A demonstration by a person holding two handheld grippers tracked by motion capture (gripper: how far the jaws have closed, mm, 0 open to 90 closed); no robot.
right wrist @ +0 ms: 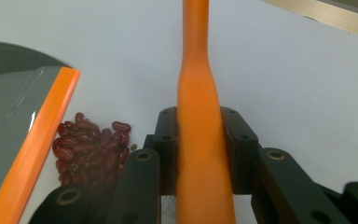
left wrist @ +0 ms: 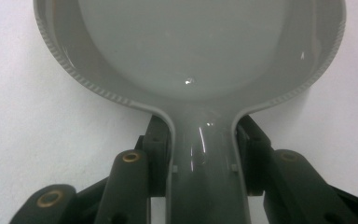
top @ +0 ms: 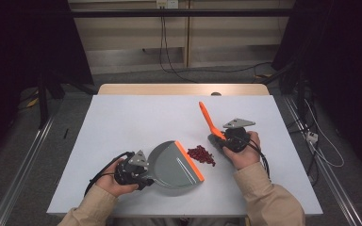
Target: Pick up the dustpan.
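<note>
A grey dustpan [top: 169, 165] with an orange front lip [top: 189, 161] lies on the white table [top: 122, 122], near the front edge. My left gripper [top: 147, 179] is shut on its handle; in the left gripper view the jaws clamp both sides of the grey handle [left wrist: 207, 154] below the pan's bowl [left wrist: 191, 46]. A small pile of red beans [top: 201, 154] lies just right of the lip. My right gripper [top: 220, 140] is shut on an orange brush handle [top: 209, 120] that slants up and away. The right gripper view shows the handle [right wrist: 198, 93] between the jaws, with the beans [right wrist: 91, 147] and lip [right wrist: 32, 144] to the left.
The table's far edge is a wooden strip [top: 184, 89]. Cables [top: 169, 61] trail over the floor behind the table, and dark stands flank it on both sides. Bare white tabletop stretches across the far half and the left side.
</note>
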